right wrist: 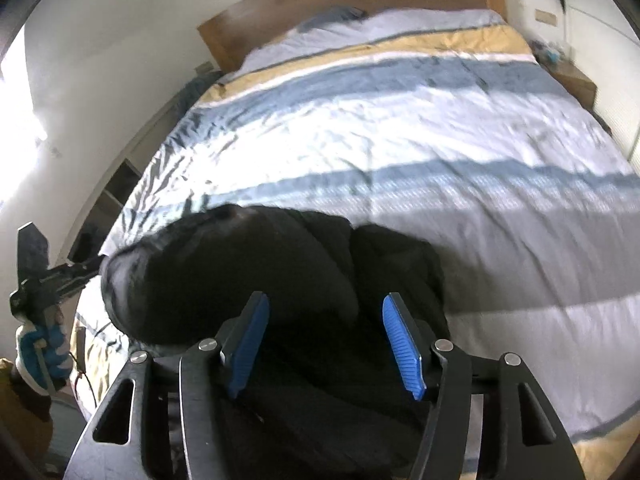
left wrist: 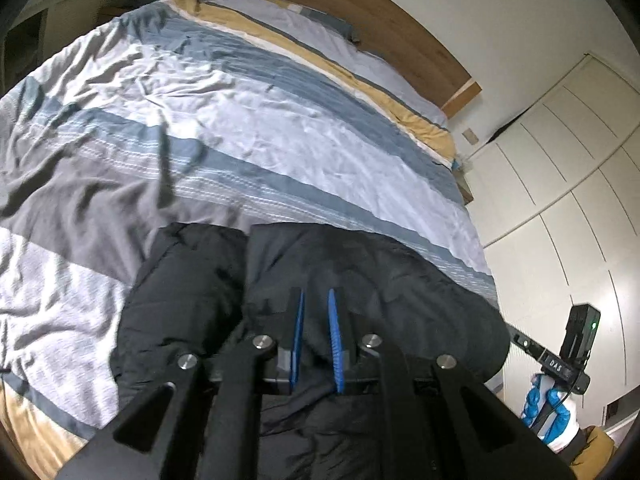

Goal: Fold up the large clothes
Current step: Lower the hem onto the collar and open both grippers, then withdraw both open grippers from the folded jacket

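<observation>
I am looking down over my left gripper (left wrist: 318, 312), whose blue ribbed pads (left wrist: 335, 336) are standing only a narrow slit apart. Dark cloth fills that slit from behind, but I cannot tell whether the pads are pinching it or just hanging above it. My right gripper (right wrist: 324, 316) is standing with its blue pads (right wrist: 402, 344) well apart, nothing between them, only the garment below.

The black padded jacket (left wrist: 360, 276) is lying bunched at the near edge of the bed, closer to the right-hand corner in the left wrist view, its puffy panels lapped over one another. I judge it is sitting there because the near edge is where I can reach both sides at once, and that a fold has been laid but the bundle is not yet tidy.

Beyond it the striped quilt (left wrist: 224, 112), in blue, grey, white and mustard bands, is stretching wrinkled and otherwise bare toward the wooden headboard (left wrist: 384, 28) at the far edge. My gloved right hand (left wrist: 546, 412) is showing beside the white wardrobe doors (left wrist: 568, 184).
</observation>
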The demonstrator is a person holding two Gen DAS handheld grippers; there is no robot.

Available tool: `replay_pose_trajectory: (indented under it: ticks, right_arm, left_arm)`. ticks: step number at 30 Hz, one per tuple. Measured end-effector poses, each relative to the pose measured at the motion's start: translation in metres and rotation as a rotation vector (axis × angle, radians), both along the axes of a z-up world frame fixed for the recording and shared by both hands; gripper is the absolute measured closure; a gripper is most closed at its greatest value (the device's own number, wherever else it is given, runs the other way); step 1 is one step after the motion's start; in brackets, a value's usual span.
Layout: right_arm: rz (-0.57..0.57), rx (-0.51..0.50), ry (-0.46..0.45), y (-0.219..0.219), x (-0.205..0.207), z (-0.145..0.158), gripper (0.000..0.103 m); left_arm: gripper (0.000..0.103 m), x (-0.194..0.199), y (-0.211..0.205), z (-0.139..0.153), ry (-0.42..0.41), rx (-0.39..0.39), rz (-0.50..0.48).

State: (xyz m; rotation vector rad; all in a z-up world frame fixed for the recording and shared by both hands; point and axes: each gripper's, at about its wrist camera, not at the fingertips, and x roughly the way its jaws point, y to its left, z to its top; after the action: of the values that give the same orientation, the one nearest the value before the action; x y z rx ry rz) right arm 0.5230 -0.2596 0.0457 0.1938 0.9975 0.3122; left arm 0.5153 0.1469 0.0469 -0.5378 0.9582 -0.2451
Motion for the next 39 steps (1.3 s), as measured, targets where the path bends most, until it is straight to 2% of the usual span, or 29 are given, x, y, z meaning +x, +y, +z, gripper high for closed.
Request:
replay_pose_trajectory:
  ticks: [4,8,14,19,25,35,39]
  right_arm:
    - [0.062,-0.002,-0.025,0.024,0.017,0.014,0.042]
    - [0.121,-0.001,-0.043,0.047,0.029,0.019,0.041]
    - [0.193,-0.023,-0.052,0.079,0.037,0.012,0.037]
    - [0.216,-0.049,-0.017,0.089,0.036,-0.01,0.036]
    - [0.224,-0.116,0.05,0.085,0.025,-0.048,0.036]
    - [0.237,-0.177,0.105,0.077,0.003,-0.108,0.032]
    - [0.23,-0.167,0.124,0.07,-0.005,-0.127,0.032]
  left_arm:
    - [0.077,0.009,-0.02,0.005,-0.001,0.003,-0.028]
    - [0.076,0.019,-0.04,0.007,-0.009,0.005,-0.065]
    - [0.076,0.031,-0.078,-0.004,-0.001,0.065,-0.151]
    - [0.076,0.029,-0.101,-0.033,0.044,0.145,-0.202]
    - [0.076,0.009,-0.107,-0.077,0.106,0.202,-0.209]
    - [0.075,-0.018,-0.115,-0.122,0.108,0.29,-0.212]
    - [0.075,-0.025,-0.121,-0.138,0.11,0.328,-0.222]
